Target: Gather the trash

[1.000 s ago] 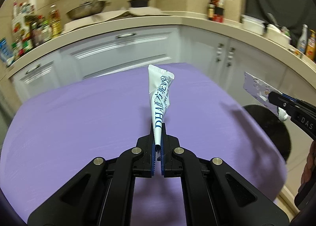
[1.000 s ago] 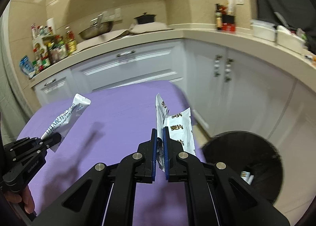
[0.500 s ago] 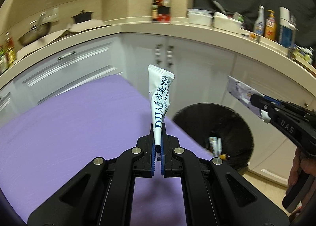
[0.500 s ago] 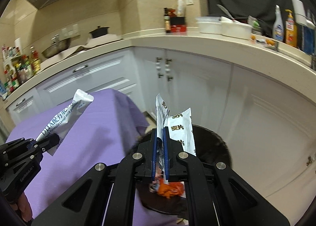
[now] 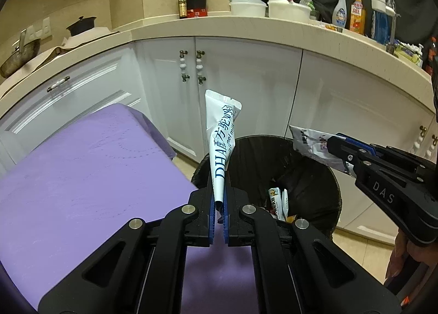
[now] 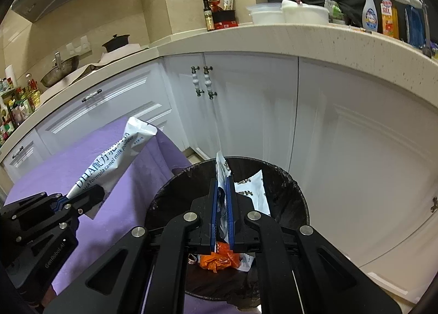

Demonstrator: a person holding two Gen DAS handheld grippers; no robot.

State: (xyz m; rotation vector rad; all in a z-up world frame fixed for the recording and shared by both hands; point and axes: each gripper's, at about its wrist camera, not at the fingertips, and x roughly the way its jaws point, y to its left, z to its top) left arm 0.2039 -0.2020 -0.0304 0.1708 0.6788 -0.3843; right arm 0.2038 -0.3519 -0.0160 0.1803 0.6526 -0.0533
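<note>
1. left gripper (image 5: 218, 215) pinches the bottom end of a white milk powder sachet (image 5: 223, 138), which stands up from the blue pads and leans toward 12 o'clock; the log hints the jaws are only starting to ease, but the pads look pressed on the sachet.
2. right gripper (image 6: 222, 212) is clamped on a crumpled white snack wrapper (image 6: 223, 174), whose free flap spreads toward 2 o'clock over the bin's mouth.
3. black trash bin (image 5: 323, 177) stands on the floor at the foot of the white cabinets (image 5: 246, 89), just beside the corner of the purple-covered table (image 5: 82, 171). in the left wrist view it sits at about 3 o'clock of the left gripper's tips; in the right wrist view it lies directly under the right gripper.
4. done so far, as i judge it: both pieces are lifted off the table and carried to the bin. other trash already lies inside, including an orange scrap (image 6: 219, 257) and some printed packets (image 5: 277, 200).
5. left to do: neither piece is released yet. the wrapper looks ready to drop; the sachet's tip hangs over the bin's near rim, so the left gripper likely needs a little more travel toward 3 o'clock.
6. visible part of the table shows no other litter, though much of it is out of view.
</note>
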